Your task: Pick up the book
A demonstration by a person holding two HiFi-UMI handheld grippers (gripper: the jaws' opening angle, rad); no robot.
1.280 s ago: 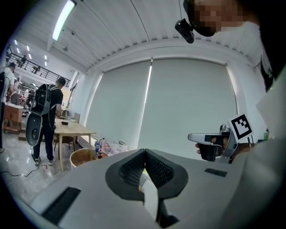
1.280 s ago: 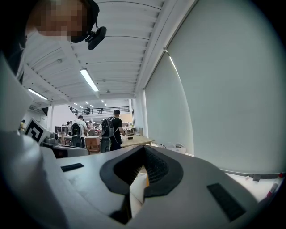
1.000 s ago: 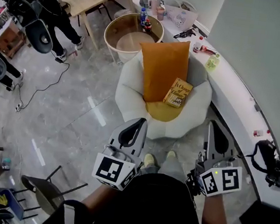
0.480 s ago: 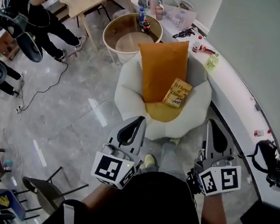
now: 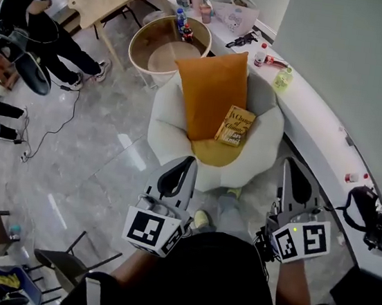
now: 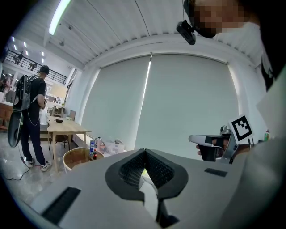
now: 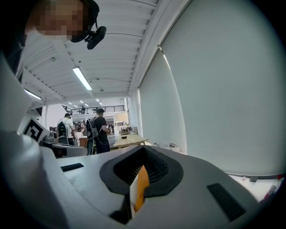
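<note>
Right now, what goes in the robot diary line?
book: on chair, not yet held | left claw: shut, empty | right claw: shut, empty

The book [image 5: 235, 125] cover reads, small and slanted, "A Change of Climate" — no other print can be made out

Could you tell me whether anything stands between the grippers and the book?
Nothing visible blocks it. The book lies uncovered in the armchair beside the orange pillow; only the chair's low front rim lies before the left gripper and right gripper.

Book [image 5: 235, 126] print (too small, illegible)
</note>
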